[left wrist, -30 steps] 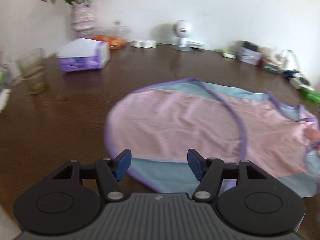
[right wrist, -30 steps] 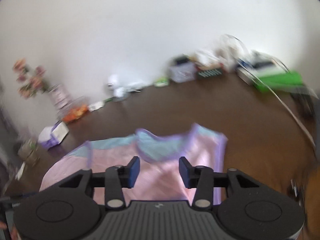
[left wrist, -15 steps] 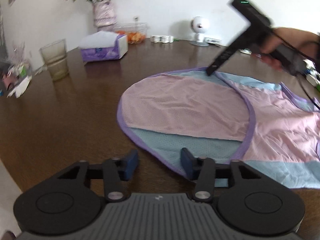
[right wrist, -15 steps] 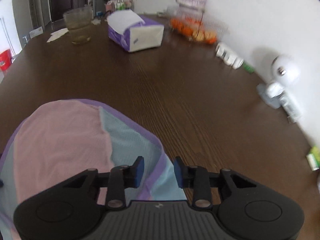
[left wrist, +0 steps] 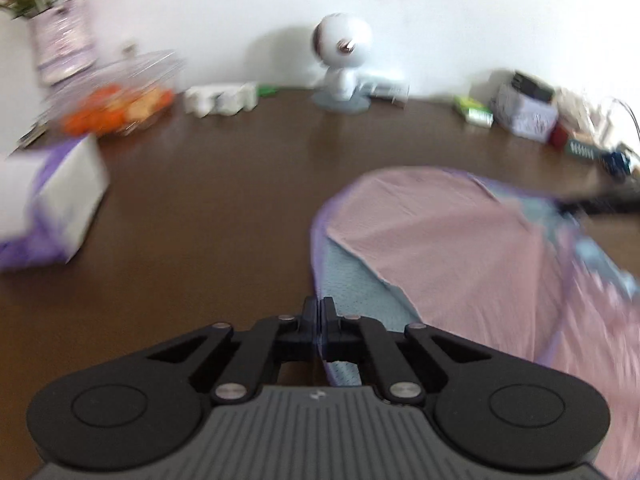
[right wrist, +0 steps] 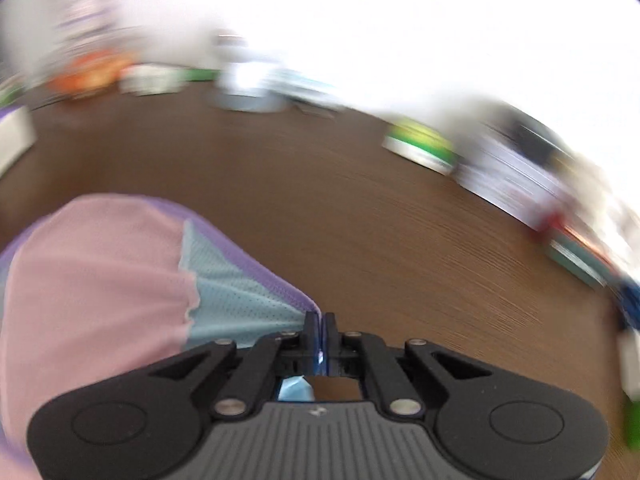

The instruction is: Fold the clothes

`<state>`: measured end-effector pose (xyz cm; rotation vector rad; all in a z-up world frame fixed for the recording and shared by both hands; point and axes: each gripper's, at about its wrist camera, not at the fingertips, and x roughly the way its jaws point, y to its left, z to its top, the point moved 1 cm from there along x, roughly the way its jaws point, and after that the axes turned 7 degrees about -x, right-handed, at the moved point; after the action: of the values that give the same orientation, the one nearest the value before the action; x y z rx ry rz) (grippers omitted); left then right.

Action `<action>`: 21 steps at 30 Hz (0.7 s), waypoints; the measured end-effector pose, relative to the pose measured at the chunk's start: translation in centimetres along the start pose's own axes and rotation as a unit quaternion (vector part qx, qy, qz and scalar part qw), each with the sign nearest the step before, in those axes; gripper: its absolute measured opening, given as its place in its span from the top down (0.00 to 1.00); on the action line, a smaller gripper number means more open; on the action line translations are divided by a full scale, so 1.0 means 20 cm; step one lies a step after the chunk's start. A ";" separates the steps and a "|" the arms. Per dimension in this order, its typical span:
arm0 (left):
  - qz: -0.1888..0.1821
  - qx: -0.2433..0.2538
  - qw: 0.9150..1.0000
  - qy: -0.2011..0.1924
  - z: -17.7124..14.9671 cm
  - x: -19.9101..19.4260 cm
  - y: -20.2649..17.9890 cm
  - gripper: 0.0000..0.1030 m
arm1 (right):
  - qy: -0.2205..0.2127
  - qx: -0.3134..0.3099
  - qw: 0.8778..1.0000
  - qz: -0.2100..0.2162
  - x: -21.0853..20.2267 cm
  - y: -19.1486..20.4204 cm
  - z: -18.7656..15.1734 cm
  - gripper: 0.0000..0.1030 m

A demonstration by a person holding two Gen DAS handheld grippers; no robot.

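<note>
A pink and light-blue garment [left wrist: 452,236] with purple trim lies on the brown wooden table [left wrist: 208,216]. My left gripper [left wrist: 319,308] is shut on its purple-trimmed blue edge at the near left. In the right wrist view my right gripper [right wrist: 319,322] is shut on the far edge of the garment [right wrist: 100,272], pinching blue mesh and purple trim. A dark blurred shape, the right gripper, shows at the right edge of the left wrist view [left wrist: 600,204]. Both views are motion-blurred.
A tissue box [left wrist: 44,204] stands at the left. Along the wall are a vase [left wrist: 60,44], a clear bowl of orange fruit [left wrist: 116,100], a white round camera [left wrist: 342,60], small boxes [left wrist: 524,112] and cables. The right wrist view shows a green-white packet [right wrist: 420,144].
Both grippers have closed from open onto the garment's edge. The left has moved forward to the hem; the right holds the far edge and is moving fast.
</note>
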<state>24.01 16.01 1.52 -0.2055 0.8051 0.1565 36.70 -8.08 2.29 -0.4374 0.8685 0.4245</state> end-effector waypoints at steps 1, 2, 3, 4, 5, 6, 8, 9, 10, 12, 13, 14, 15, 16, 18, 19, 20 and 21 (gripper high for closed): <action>-0.010 0.004 1.000 0.001 0.06 0.10 -0.09 0.98 | 0.003 0.024 1.000 -0.018 0.00 -0.10 -0.04 1.00; -0.017 0.008 1.000 -0.001 0.13 0.18 -0.17 0.98 | 0.006 0.047 0.998 -0.037 -0.01 -0.21 -0.08 1.00; -0.014 0.010 1.000 -0.008 0.19 0.26 -0.25 0.98 | 0.009 0.073 0.996 -0.053 -0.01 -0.31 -0.12 1.00; -0.008 0.006 1.000 -0.010 0.24 0.31 -0.31 0.97 | 0.010 0.111 0.992 -0.058 0.00 -0.41 -0.15 0.99; -0.007 -0.005 1.000 -0.010 0.28 0.33 -0.35 0.96 | 0.010 0.147 0.987 -0.061 0.00 -0.50 -0.18 0.96; -0.011 -0.015 1.000 -0.018 0.29 0.31 -0.38 0.94 | 0.000 0.171 0.984 -0.049 -0.03 -0.57 -0.20 0.92; -0.030 -0.011 0.998 -0.062 0.29 0.17 -0.41 0.85 | -0.029 0.163 0.986 -0.013 -0.18 -0.60 -0.24 0.88; -0.043 0.007 0.996 -0.081 0.24 0.06 -0.42 0.69 | -0.044 0.156 0.987 0.005 -0.26 -0.62 -0.27 0.83; -0.062 0.026 0.994 -0.088 0.19 -0.06 -0.43 0.59 | -0.065 0.131 0.989 0.029 -0.38 -0.62 -0.31 0.66; -0.109 0.050 0.989 -0.089 0.03 -0.31 -0.41 0.47 | -0.097 0.084 0.990 0.065 -0.62 -0.59 -0.42 0.50; -0.132 0.055 0.986 -0.084 -0.09 -0.44 -0.41 0.47 | -0.101 0.065 0.990 0.073 -0.72 -0.57 -0.50 0.50; -0.151 0.059 0.983 -0.081 -0.22 -0.56 -0.40 0.47 | -0.103 0.046 0.990 0.082 -0.82 -0.53 -0.59 0.50; -0.164 0.062 0.982 -0.076 -0.36 -0.66 -0.41 0.46 | -0.099 0.023 0.991 0.092 -0.90 -0.46 -0.71 0.50; -0.178 0.069 0.980 -0.060 -0.49 -0.73 -0.44 0.46 | -0.089 -0.002 0.991 0.104 -0.95 -0.39 -0.83 0.50; -0.224 0.091 0.970 -0.011 -0.71 -0.79 -0.53 0.46 | -0.079 -0.036 0.987 0.132 -1.02 -0.25 -1.05 0.53; -0.235 0.107 0.966 0.010 -0.81 -0.79 -0.58 0.46 | -0.078 -0.047 0.985 0.148 -1.04 -0.18 -1.14 0.54; -0.234 0.125 0.964 0.018 -0.88 -0.79 -0.63 0.46 | -0.076 -0.055 0.982 0.162 -1.05 -0.12 -1.23 0.55; -0.224 0.142 0.964 0.017 -0.93 -0.78 -0.67 0.46 | -0.078 -0.051 0.981 0.172 -1.06 -0.07 -1.30 0.55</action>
<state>3.25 -2.36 1.84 -0.1150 0.7875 -0.3890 8.91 -26.65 4.74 -0.3428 0.7718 0.8140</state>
